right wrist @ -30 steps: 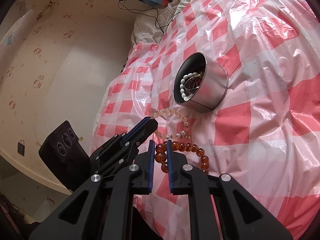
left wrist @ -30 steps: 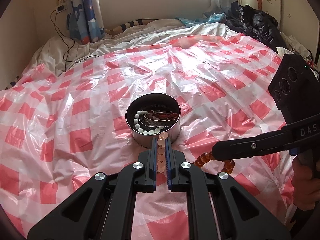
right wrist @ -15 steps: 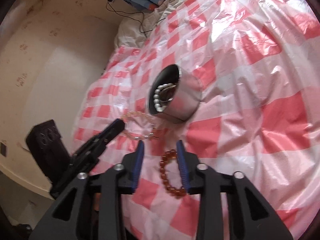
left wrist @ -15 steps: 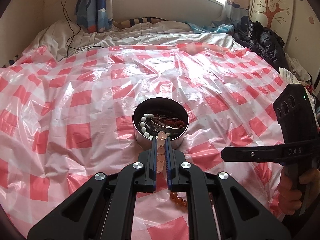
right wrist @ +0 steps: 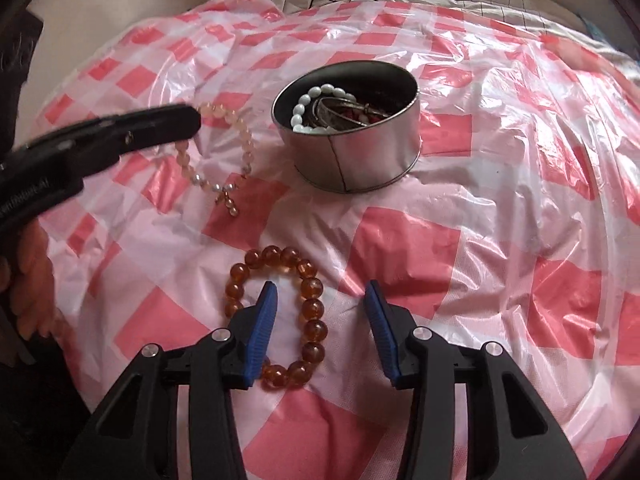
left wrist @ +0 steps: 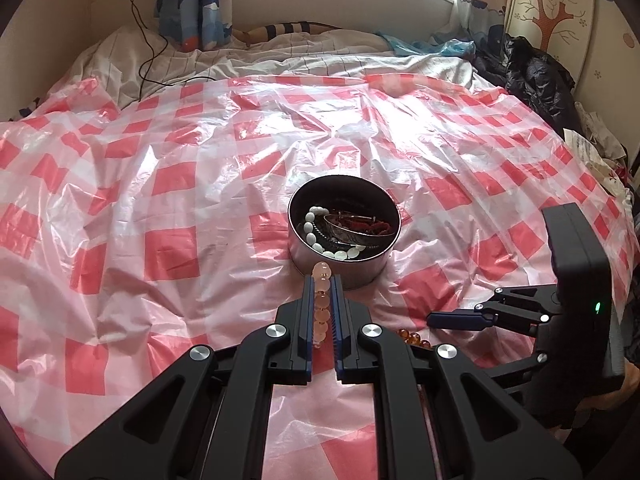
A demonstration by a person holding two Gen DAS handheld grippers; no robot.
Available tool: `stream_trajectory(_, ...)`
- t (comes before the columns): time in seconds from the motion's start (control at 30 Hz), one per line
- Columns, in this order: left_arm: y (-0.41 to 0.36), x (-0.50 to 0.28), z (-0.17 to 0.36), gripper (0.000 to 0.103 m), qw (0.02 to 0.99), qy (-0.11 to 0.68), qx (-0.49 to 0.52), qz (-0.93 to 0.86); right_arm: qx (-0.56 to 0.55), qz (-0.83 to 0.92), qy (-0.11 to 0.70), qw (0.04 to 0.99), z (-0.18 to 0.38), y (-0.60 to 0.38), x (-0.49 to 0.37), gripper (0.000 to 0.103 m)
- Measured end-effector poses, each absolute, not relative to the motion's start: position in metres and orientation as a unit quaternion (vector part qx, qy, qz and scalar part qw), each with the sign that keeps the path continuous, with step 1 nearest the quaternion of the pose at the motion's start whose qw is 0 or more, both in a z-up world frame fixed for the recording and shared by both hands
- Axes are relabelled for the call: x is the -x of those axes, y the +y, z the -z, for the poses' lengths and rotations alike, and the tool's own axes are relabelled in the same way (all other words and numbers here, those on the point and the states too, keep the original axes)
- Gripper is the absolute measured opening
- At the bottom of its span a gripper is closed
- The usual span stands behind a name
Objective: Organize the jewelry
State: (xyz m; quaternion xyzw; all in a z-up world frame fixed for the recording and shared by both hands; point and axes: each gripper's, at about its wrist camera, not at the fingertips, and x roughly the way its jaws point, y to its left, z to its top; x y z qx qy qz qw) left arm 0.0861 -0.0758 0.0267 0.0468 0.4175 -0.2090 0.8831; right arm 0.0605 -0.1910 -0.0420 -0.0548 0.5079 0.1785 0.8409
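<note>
The right gripper (right wrist: 320,304) had just released the amber bracelet (right wrist: 280,316); its fingers stood apart. The left gripper (left wrist: 322,280) stayed clamped on the pink bracelet (left wrist: 322,296), probably bound for the tin (left wrist: 344,264).

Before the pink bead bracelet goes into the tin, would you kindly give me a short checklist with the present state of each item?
1. Left tongs shut on the pink bead bracelet: ok.
2. Round tin upright, mouth open: ok.
3. Room in the tin beside the white beads: ok.
4. Bracelet lifted off the checked sheet: not ok, its lower loop seems to lie on it.
5. Right tongs out of the path: ok, open over the amber bracelet, gripping nothing.
6. Bracelet clasp secure: cannot tell.
</note>
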Motion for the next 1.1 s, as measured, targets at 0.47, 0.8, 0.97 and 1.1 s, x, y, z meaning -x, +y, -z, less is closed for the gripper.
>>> stream_trajectory(0.47,-0.079,-0.087,-0.032,0.007,0.886,0.411,-0.049,0.21,-0.277,-0.284,0.508,0.765,0.041,-0.258,-0.079,0.012)
stream_trajectory(0.8,-0.084,-0.092,-0.037,0.007,0.889,0.405,-0.042,0.21,-0.468,-0.371,0.408,0.69,0.032,-0.292,-0.081,0.012)
stream_trajectory(0.97,-0.088,-0.093,-0.043,0.007,0.893,0.394,-0.033,0.215,-0.523,-0.379,0.365,0.67,0.025,-0.304,-0.087,0.012)
stream_trajectory(1.1,-0.091,-0.096,-0.048,0.007,0.896,0.385,-0.026,0.219,-0.543,-0.379,0.344,0.666,0.02,-0.316,-0.09,0.012)
